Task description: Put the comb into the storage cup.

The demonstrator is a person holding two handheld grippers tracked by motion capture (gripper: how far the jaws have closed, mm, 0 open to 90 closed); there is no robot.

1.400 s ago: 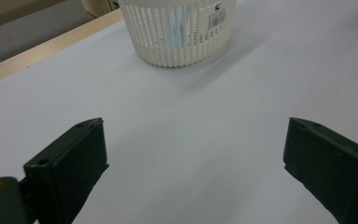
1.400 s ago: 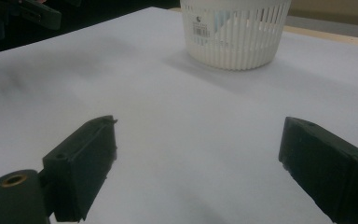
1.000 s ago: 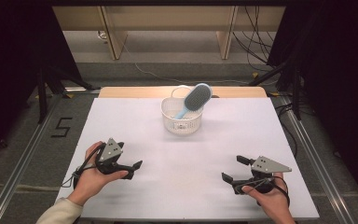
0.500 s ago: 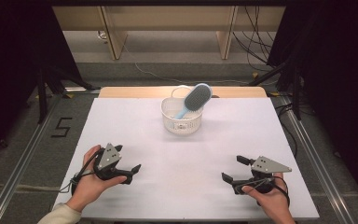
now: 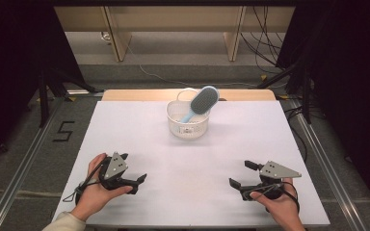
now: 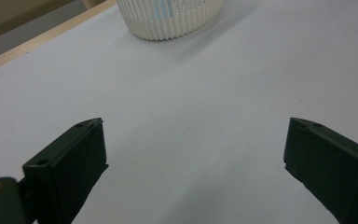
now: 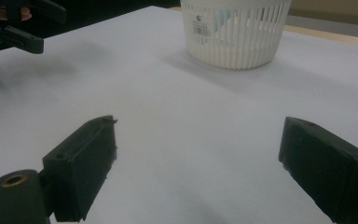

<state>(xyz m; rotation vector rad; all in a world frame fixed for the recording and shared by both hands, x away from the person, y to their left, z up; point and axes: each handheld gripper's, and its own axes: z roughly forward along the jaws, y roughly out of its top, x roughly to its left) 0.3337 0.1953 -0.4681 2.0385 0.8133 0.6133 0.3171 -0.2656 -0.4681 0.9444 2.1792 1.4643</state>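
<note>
A white slatted basket (image 5: 188,122) stands at the far middle of the white table (image 5: 192,159). A grey-blue hairbrush (image 5: 203,100) leans in it, head up over the rim. My left gripper (image 5: 137,183) rests near the front left, open and holding nothing. My right gripper (image 5: 240,173) is at the front right, also open and holding nothing. In the left gripper view the gripper (image 6: 196,149) has its jaws wide apart over bare table, with the basket (image 6: 172,18) ahead. The right gripper view shows my right gripper (image 7: 198,149) spread the same way, facing the basket (image 7: 235,37).
A wooden strip (image 5: 139,95) edges the table's far side. Black stands and cables (image 5: 265,53) sit on the floor beyond. The left gripper (image 7: 23,23) appears far off at the top left of the right gripper view.
My left gripper has slid a little nearer the table's front edge. The right gripper, basket and brush are unchanged.
</note>
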